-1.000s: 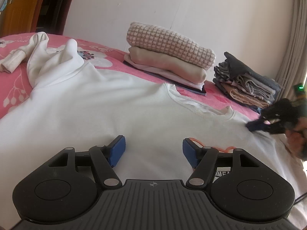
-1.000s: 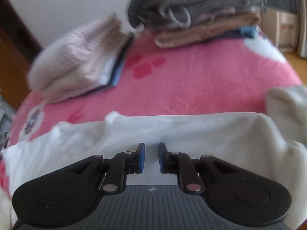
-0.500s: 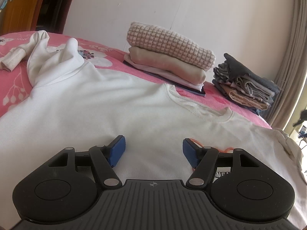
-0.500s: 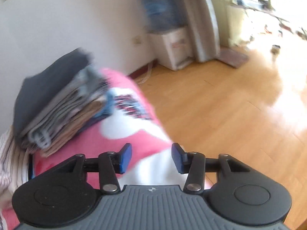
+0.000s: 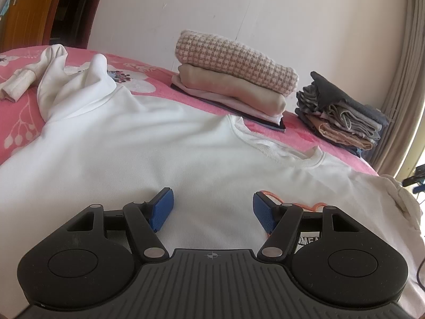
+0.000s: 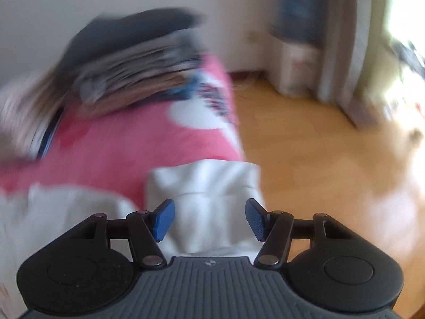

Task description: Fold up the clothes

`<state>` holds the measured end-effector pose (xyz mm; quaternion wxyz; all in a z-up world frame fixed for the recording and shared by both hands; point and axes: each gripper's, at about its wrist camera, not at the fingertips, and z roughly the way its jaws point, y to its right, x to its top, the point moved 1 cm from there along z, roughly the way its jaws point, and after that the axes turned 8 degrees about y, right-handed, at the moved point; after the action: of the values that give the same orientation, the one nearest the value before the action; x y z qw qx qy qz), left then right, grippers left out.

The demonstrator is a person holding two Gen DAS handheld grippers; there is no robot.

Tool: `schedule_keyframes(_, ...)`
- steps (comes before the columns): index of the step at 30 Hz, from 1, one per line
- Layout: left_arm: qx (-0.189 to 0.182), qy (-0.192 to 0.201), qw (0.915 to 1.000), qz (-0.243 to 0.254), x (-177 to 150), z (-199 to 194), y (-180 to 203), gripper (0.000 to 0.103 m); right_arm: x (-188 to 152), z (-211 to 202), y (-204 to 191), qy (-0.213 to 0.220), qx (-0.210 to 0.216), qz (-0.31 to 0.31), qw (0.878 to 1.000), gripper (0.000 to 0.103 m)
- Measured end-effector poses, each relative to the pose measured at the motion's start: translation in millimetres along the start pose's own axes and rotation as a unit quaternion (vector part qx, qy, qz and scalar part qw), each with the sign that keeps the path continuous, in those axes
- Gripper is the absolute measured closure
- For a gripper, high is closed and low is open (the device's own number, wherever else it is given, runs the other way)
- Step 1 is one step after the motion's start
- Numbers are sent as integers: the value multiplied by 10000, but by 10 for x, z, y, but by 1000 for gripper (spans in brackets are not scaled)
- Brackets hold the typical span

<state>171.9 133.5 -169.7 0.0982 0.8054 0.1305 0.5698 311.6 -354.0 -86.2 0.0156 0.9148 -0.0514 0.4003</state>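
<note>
Your left gripper (image 5: 212, 210) has its blue fingers (image 5: 161, 210) spread over the chest of the white sweatshirt (image 5: 159, 154), pinching nothing; the sweatshirt lies flat on the pink bed (image 5: 16, 122). Only this view shows its collar, crumpled sleeve (image 5: 69, 85) and the checked folded pile (image 5: 233, 71) clearly. Your right gripper (image 6: 209, 219) has just been opening, fingers spread over a white sleeve end (image 6: 204, 186) at the bed's edge, gripping nothing. That blurred view alone shows the wooden floor (image 6: 318, 159).

Right wrist view is motion-blurred: the dark folded stack (image 6: 132, 55) on the pink bedspread (image 6: 127, 143) smears, and beyond the bedspread a blue-topped shape (image 6: 300, 40) stays unidentifiable
</note>
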Motion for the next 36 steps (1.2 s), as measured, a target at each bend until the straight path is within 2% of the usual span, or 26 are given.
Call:
schedule_keyframes(3, 7, -1, 10000, 14, -3, 0, 3, 36, 11, 254, -133, -79, -280, -270, 9992, 44)
schedule_keyframes(5, 7, -1, 10000, 14, -3, 0, 1, 36, 26, 395, -175, -128, -485, -334, 9982, 56)
schedule_keyframes(7, 3, -2, 10000, 9, 0, -1, -1, 36, 44, 390, -166, -78, -613, -328, 9975, 84)
schedule_keyframes(8, 0, -1, 10000, 5, 0, -2, -3, 36, 53, 387, -162, -53, -677, -325, 9972, 89)
schedule_keyframes(10, -6, 1, 10000, -3, 2, -2, -6, 36, 95, 247, -185, 210, -746, -442, 9960, 91)
schedule_keyframes(16, -13, 4, 10000, -20, 4, -2, -7, 36, 272, -862, 59, 1221, -1080, -784, 9835, 91)
schedule_keyframes(23, -1, -9, 10000, -15, 9, 0, -3, 36, 31, -1731, 875, 1643, -2327, -981, 9535, 91)
schedule_keyframes(27, 21, -23, 10000, 14, 8, 2, 7, 36, -270, -1801, 1183, 1516, -2692, -1503, 9391, 91)
schedule_keyframes(29, 36, -32, 10000, 36, 8, 1, 13, 36, -442, -1705, 1289, 1347, -2792, -1804, 9335, 91)
schedule_keyframes(33, 51, -52, 10000, 61, 11, 6, 19, 36, -903, -1275, 1519, 637, -2890, -1834, 9374, 90)
schedule_keyframes(35, 54, -64, 9999, 74, 12, 8, 22, 36, -1165, -954, 1659, 23, -2967, -1697, 9398, 78)
schedule_keyframes(36, 54, -69, 9999, 82, 12, 9, 24, 36, -1311, -801, 1731, -347, -3030, -1628, 9383, 59)
